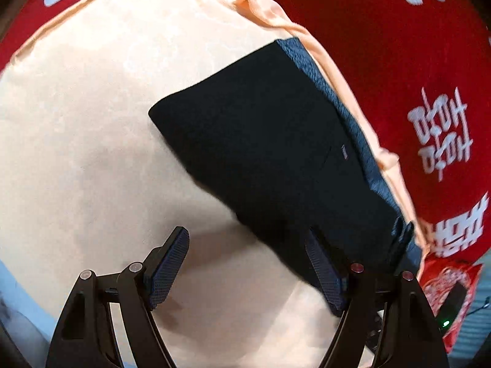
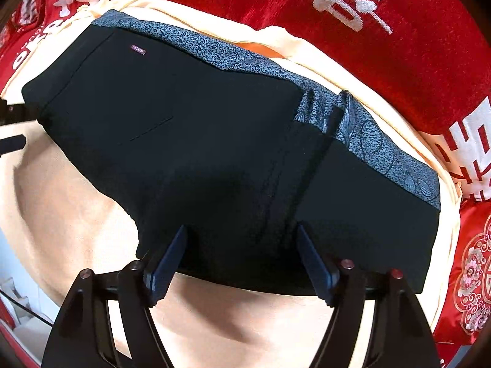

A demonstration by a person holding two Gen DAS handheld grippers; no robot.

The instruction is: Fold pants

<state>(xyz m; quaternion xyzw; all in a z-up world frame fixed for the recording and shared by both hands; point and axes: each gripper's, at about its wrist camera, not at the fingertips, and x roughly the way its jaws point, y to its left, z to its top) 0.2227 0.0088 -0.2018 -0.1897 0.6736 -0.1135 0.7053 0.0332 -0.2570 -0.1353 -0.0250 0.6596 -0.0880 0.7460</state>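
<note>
The black pants (image 1: 260,141) lie folded into a compact rectangle on a peach cloth (image 1: 92,122), with a blue-grey patterned waistband (image 1: 346,107) along the far edge. In the right wrist view the pants (image 2: 190,141) fill the middle, waistband (image 2: 214,52) at the top, a small label near the back pocket. My left gripper (image 1: 248,263) is open and empty, above the cloth at the pants' near corner. My right gripper (image 2: 242,257) is open and empty, its fingers just over the near folded edge.
A red blanket with white characters (image 1: 399,61) lies beyond and beside the peach cloth, seen too in the right wrist view (image 2: 368,30). A red embroidered cushion (image 2: 472,270) sits at the right. A black object with a green light (image 1: 448,322) lies at the lower right.
</note>
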